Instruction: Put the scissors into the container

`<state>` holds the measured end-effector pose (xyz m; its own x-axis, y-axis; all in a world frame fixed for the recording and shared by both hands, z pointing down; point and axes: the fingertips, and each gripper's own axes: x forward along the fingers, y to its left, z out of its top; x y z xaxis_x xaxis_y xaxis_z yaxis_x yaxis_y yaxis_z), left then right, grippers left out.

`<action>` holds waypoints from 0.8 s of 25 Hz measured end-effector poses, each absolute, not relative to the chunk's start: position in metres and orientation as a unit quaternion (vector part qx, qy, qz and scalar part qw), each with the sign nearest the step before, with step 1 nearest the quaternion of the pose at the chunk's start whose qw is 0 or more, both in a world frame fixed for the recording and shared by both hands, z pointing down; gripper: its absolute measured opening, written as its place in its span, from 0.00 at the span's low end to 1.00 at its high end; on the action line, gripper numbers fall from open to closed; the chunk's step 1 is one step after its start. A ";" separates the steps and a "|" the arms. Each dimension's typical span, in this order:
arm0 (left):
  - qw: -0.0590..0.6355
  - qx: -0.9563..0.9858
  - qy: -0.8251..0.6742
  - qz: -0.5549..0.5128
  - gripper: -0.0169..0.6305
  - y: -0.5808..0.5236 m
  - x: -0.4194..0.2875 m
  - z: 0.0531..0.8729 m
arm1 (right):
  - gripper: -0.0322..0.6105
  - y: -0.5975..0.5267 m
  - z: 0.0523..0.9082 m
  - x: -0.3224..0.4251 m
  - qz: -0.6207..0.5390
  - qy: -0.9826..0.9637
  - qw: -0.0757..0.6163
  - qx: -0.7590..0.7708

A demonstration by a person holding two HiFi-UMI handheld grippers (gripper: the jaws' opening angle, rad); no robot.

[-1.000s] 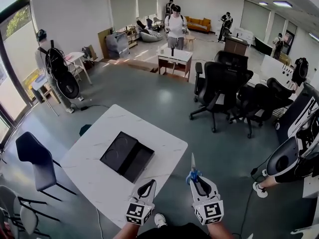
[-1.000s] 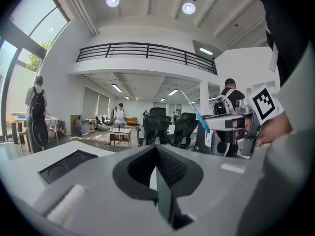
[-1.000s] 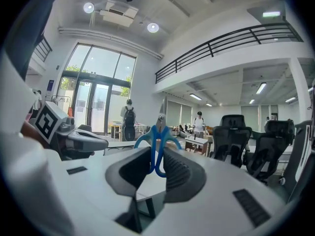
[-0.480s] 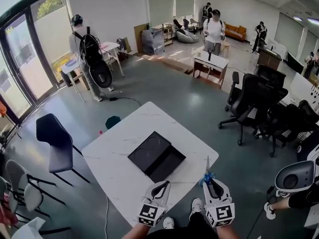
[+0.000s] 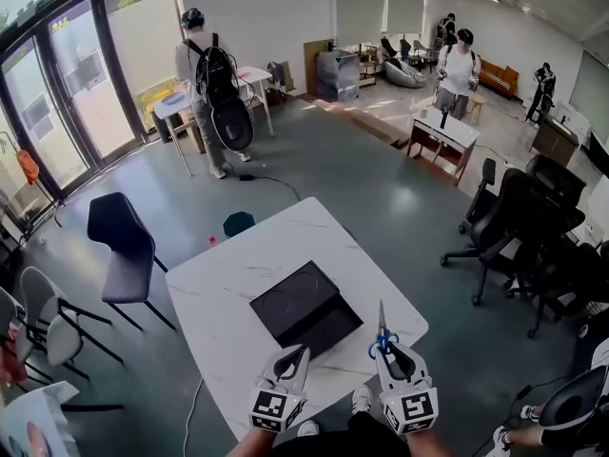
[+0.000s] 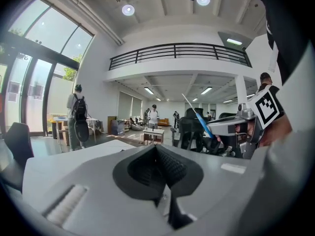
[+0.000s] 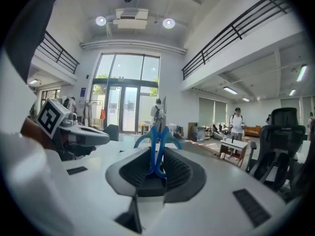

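The container (image 5: 306, 309) lies on the table (image 5: 238, 274), just ahead of my left gripper (image 5: 293, 355) and ahead-left of my right gripper (image 5: 388, 348). The scissors (image 5: 382, 333) stand between the right jaws, pointing forward, beside the container's right corner.

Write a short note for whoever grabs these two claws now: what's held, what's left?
Right claw: shut on the blue-handled metal scissors, blades pointing away, at the white marble-look table's near edge.
Left claw: shut, empty.
Black rectangular container: open on the table, just ahead of both claws.
Done: scissors in hand.
Left: carry them over the container and release.
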<state>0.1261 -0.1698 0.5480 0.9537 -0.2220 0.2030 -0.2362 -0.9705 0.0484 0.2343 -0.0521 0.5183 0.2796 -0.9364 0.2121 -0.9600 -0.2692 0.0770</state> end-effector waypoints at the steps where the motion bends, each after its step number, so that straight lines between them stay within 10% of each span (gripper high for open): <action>1: 0.038 0.986 -0.132 0.098 0.04 -0.178 0.128 0.546 | 0.18 -0.058 0.522 0.239 0.065 -0.607 0.100 0.786; 20: 0.052 0.926 -0.345 0.147 0.04 -0.212 0.127 0.567 | 0.18 -0.142 0.555 0.286 0.085 -0.777 0.126 0.611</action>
